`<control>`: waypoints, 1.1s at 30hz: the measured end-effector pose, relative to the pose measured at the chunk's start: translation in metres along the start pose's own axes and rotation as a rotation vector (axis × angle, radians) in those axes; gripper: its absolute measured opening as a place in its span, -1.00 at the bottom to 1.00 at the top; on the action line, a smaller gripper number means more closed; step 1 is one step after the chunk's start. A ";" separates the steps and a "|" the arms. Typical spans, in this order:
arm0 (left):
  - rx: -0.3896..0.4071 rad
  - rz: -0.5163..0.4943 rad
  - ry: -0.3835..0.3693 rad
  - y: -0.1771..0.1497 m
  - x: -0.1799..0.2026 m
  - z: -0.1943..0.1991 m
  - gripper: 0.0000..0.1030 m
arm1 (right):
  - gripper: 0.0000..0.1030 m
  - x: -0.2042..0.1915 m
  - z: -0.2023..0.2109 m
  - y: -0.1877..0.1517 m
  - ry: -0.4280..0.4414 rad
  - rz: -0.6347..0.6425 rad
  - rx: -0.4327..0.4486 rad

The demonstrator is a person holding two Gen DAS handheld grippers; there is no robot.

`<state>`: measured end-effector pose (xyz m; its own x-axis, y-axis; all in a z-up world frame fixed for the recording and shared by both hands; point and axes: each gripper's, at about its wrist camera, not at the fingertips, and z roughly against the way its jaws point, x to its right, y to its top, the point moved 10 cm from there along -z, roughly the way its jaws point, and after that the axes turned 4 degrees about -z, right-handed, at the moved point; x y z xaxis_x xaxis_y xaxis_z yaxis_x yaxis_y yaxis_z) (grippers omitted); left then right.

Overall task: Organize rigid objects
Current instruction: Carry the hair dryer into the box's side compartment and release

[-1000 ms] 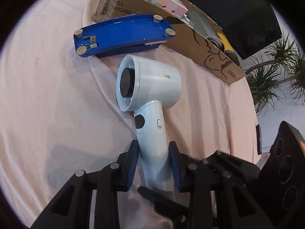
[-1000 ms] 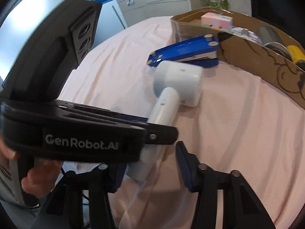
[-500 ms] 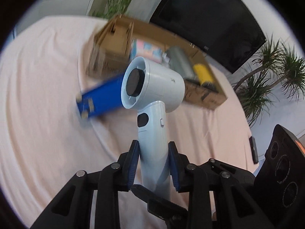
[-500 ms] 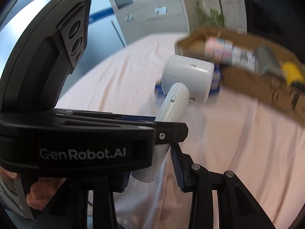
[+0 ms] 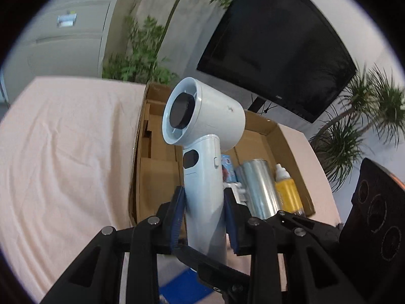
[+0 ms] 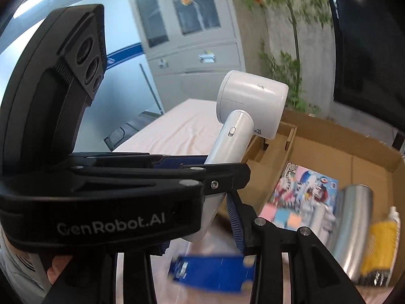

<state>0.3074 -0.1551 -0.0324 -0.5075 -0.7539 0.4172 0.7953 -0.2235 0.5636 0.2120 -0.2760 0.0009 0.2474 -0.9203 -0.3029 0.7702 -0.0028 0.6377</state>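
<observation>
The left gripper (image 5: 204, 211) holds the white handheld fan (image 5: 205, 136) by its handle. The jaws are closed on the lower part of the handle, one blue pad on each side, and the round head stands up above them, so the fan is in the air and not on the tabletop (image 5: 63, 147). Such a grip low on the handle leaves the heavy head free, probably so that it can go down first into the cardboard box (image 5: 291, 147).

The fan hangs over the near left part of the box, where the bottom is bare. At the right end of the box lie a silver cylinder (image 5: 260, 187) and a yellow bottle (image 5: 288, 192), side by side, and beside them a colourful packet (image 6: 301, 192). I think the bare part is the aim, since the right end is already full.

The right gripper (image 6: 197, 225) is close under the left one. Its jaws are apart and hold nothing. A blue stapler (image 6: 210, 271) lies on the tabletop just before the box, blurred, and seems to wait its turn.
</observation>
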 end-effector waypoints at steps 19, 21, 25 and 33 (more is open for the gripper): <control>-0.007 -0.026 0.093 -0.009 -0.041 -0.008 -0.25 | 0.14 0.060 -0.087 0.012 -0.048 -0.202 -0.147; 0.134 -0.129 0.205 -0.012 -0.031 0.033 0.45 | 0.86 0.059 -0.051 0.018 -0.048 -0.189 -0.016; 0.231 -0.211 0.350 -0.054 -0.026 0.072 0.96 | 1.00 0.059 0.004 -0.012 -0.076 -0.127 0.125; -0.087 -0.040 0.163 -0.140 -0.046 -0.012 0.53 | 0.61 0.062 -0.017 -0.152 0.042 -0.196 -0.156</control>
<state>0.2236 -0.0964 -0.1397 -0.4848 -0.8317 0.2706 0.8046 -0.3027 0.5109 0.1205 -0.3262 -0.1274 0.1059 -0.8913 -0.4409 0.8866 -0.1161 0.4477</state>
